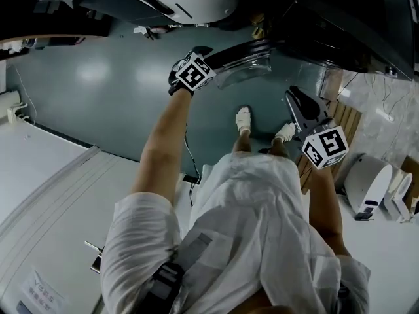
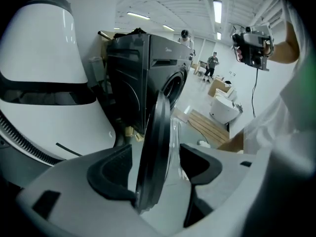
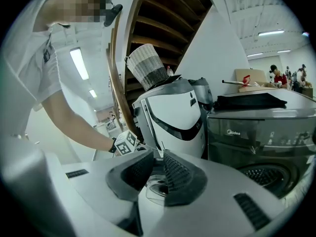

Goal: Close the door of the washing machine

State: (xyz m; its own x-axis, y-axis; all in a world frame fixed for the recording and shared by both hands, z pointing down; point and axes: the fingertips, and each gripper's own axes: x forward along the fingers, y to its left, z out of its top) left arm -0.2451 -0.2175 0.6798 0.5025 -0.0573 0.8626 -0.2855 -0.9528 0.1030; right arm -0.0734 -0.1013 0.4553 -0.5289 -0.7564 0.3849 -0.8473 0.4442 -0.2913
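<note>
Plainly, the door [image 2: 154, 147] is swung wide out from the front of the washing machine [image 2: 133, 68]. It hangs from its hinge side, and its free edge points away from the drum opening [image 3: 266, 174]. The left tool [image 2: 157, 157] stands at that free edge with its jaws apart. The dark rim passes between them, close against the left pad, with a gap showing on the right side where the glass bowl [image 1: 245, 67] bulges. The right tool [image 3: 158, 157] hangs out in front of the washing machine, well apart from the door. Its jaws are drawn nearly together with only a slim gap, and nothing is between them.

The door looks rigid and fairly heavy: a thick plastic ring around a deep glass bowl. It should swing as one stiff piece on its hinge without flexing. The rim is smooth and rounded, so a pinch on it may slip. The glass is slicker still and is the part to keep the pads off. The best place to act is probably where the left tool is, on the ring far from the hinge, where the leverage is greatest. A steady push toward the washing machine's front would likely do more than a hard squeeze. The latch probably needs a firm last press.
</note>
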